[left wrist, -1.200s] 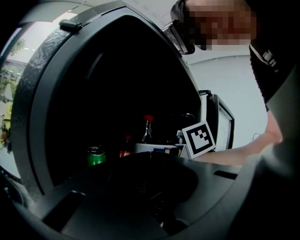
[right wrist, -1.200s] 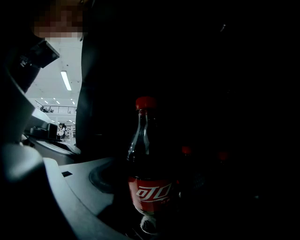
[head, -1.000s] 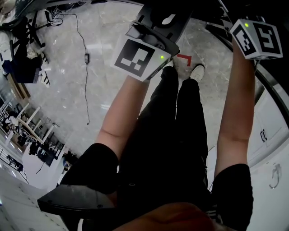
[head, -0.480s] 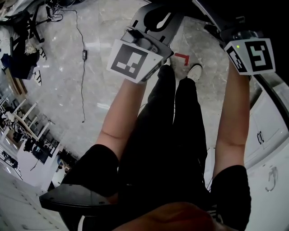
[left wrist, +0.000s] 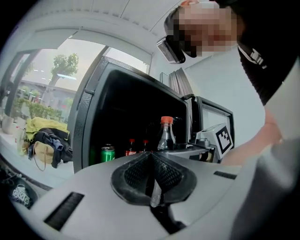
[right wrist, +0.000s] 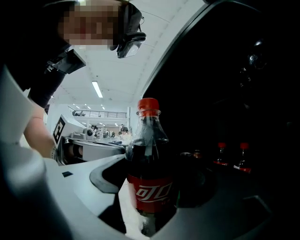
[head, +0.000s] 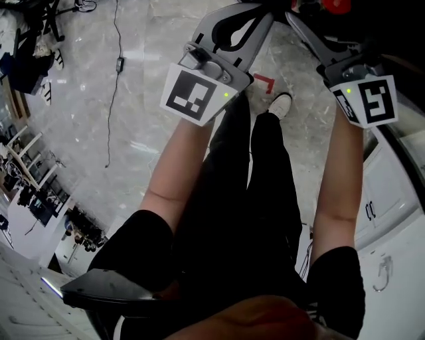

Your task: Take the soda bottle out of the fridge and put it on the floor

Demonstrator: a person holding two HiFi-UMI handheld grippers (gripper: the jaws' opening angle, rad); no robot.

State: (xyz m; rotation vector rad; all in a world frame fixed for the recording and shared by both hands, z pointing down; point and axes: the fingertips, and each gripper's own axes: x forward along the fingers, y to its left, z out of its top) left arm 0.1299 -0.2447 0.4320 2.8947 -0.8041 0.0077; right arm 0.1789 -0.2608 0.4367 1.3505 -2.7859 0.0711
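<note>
The soda bottle (right wrist: 149, 164), dark cola with a red cap and red label, stands upright between the jaws of my right gripper (right wrist: 150, 206), which is shut on it. In the left gripper view the same bottle (left wrist: 167, 133) shows in front of the open black fridge (left wrist: 93, 117), held by the right gripper (left wrist: 192, 151). My left gripper (left wrist: 153, 187) is shut with nothing in it. In the head view both grippers are raised at the top: left gripper (head: 255, 10), right gripper (head: 309, 16), with the red cap (head: 339, 5) just visible.
Inside the dark fridge stand a green can (left wrist: 108, 153) and two small red-capped bottles (left wrist: 131, 146) (right wrist: 221, 154). Below is grey marble floor (head: 133, 99) with a cable (head: 113, 80) and a red tape mark (head: 265, 83). White cabinets (head: 392, 252) are at the right. My legs and a white shoe (head: 280, 103) are under the grippers.
The right gripper's marker cube has dropped a little in the head view and the bottle's red cap has come into sight at the top edge. The left gripper has hardly shifted.
</note>
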